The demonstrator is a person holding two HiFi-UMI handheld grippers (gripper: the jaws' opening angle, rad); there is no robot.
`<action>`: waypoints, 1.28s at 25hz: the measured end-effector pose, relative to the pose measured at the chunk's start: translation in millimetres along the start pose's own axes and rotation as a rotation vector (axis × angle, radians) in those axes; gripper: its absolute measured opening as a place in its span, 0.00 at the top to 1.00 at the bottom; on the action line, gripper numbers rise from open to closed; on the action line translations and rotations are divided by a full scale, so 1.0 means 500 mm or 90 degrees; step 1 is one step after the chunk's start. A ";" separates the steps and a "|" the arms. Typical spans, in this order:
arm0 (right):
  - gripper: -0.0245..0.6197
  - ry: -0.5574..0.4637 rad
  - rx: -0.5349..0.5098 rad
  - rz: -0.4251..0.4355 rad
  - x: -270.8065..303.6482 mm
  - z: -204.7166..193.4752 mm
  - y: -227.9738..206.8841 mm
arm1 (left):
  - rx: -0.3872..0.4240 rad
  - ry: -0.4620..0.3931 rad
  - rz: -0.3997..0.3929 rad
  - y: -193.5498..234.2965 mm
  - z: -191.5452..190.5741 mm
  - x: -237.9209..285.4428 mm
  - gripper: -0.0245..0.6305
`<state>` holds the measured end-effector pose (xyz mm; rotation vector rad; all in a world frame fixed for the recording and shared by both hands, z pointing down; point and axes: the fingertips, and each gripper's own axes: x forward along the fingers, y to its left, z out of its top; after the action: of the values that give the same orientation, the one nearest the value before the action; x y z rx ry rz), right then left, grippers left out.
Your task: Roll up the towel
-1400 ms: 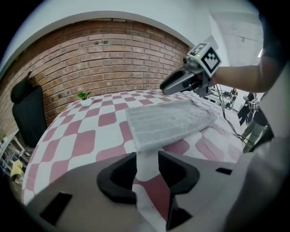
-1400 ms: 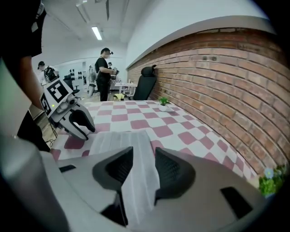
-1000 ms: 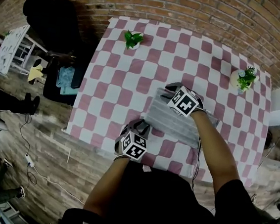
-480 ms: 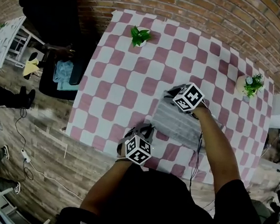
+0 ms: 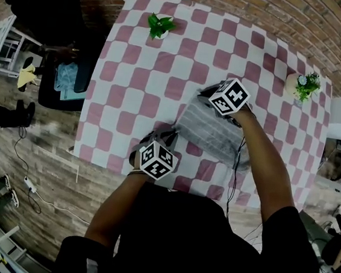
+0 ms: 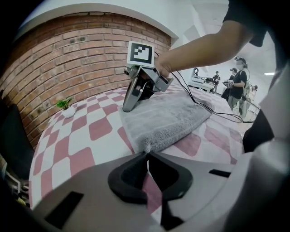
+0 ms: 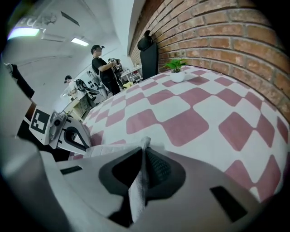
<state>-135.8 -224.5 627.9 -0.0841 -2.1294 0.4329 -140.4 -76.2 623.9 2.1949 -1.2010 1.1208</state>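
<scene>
A grey towel (image 5: pixel 210 133) lies flat on the pink-and-white checked table (image 5: pixel 133 86), towards its near right side. My left gripper (image 5: pixel 170 136) sits at the towel's near left corner. In the left gripper view the jaws (image 6: pixel 146 153) are shut on that corner of the towel (image 6: pixel 163 115). My right gripper (image 5: pixel 202 97) is at the far left corner, and its jaws have just been closing. In the right gripper view it (image 7: pixel 144 152) pinches a fold of towel edge (image 7: pixel 138 190) between the pads. Each gripper appears in the other's view: right (image 6: pixel 131 97), left (image 7: pixel 63 131).
Two small potted plants stand on the table, one far left (image 5: pixel 158 24) and one far right (image 5: pixel 303 85). A black cable (image 5: pixel 235 170) trails over the towel's right part. A dark chair with blue items (image 5: pixel 64 85) stands left of the table. People (image 7: pixel 103 68) stand in the background.
Both grippers have stayed at the towel's left corners and settled down onto them. The right gripper's marker cube has rolled. The head view has shifted a little.
</scene>
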 end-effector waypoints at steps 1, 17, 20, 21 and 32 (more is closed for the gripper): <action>0.92 -0.006 0.005 -0.005 -0.004 0.007 -0.009 | 0.013 0.003 0.004 0.016 0.003 0.001 0.94; 0.91 -0.107 0.129 -0.177 -0.119 -0.019 -0.167 | 0.446 0.059 -0.058 0.267 0.152 0.121 0.94; 0.91 -0.144 0.157 -0.241 -0.159 -0.031 -0.209 | 0.518 0.061 -0.045 0.305 0.215 0.170 0.94; 0.91 -0.154 0.167 -0.262 -0.173 -0.037 -0.223 | 0.538 0.059 -0.041 0.314 0.237 0.187 0.94; 0.75 -0.259 0.189 -0.416 -0.285 -0.127 -0.299 | 0.435 -0.008 0.023 0.334 0.359 0.265 0.61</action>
<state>12.1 -378.6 597.2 0.9106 -2.2963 0.3847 -156.0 -354.3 616.7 2.6615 -0.9499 1.7282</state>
